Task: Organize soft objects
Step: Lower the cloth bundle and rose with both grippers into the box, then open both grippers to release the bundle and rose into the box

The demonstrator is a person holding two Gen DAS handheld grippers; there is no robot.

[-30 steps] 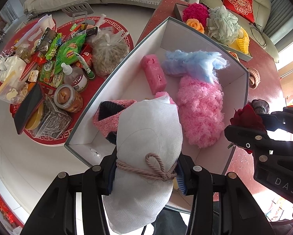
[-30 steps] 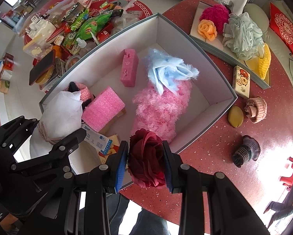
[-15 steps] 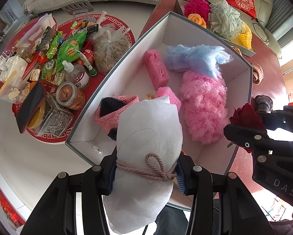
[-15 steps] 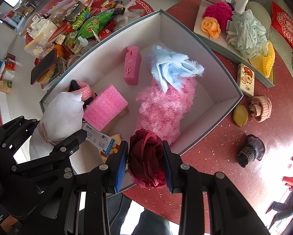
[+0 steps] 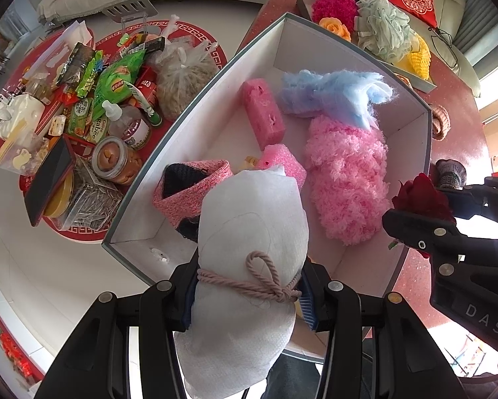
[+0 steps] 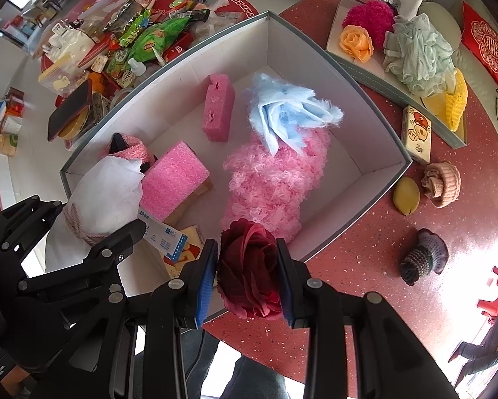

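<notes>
Nothing much has changed vs a sec ago: both hands have stayed put over the near end of the box [image 6: 375,106], grips same, so both items are still carried and not yet dropped in.

Left gripper [image 5: 247,291] pinches the white cloth bundle [image 5: 252,232] at its rope tie, pointing steeply down above the box's near-left corner. Right gripper [image 6: 247,281] is clamped on the dark red fabric rose [image 6: 249,266], aimed straight down, about over the box's near rim; hard to say if the rose is fully inside the edge, given fisheye warp.

Further in: pink foam block [image 6: 174,178], pink fluffy piece [image 6: 272,183], blue fluffy piece [image 6: 289,109] and pink sponge [image 6: 218,111] already lie in the box. Beyond on the table [image 6: 365,266], a tray [image 6: 335,36] w/ more soft items waits.
</notes>
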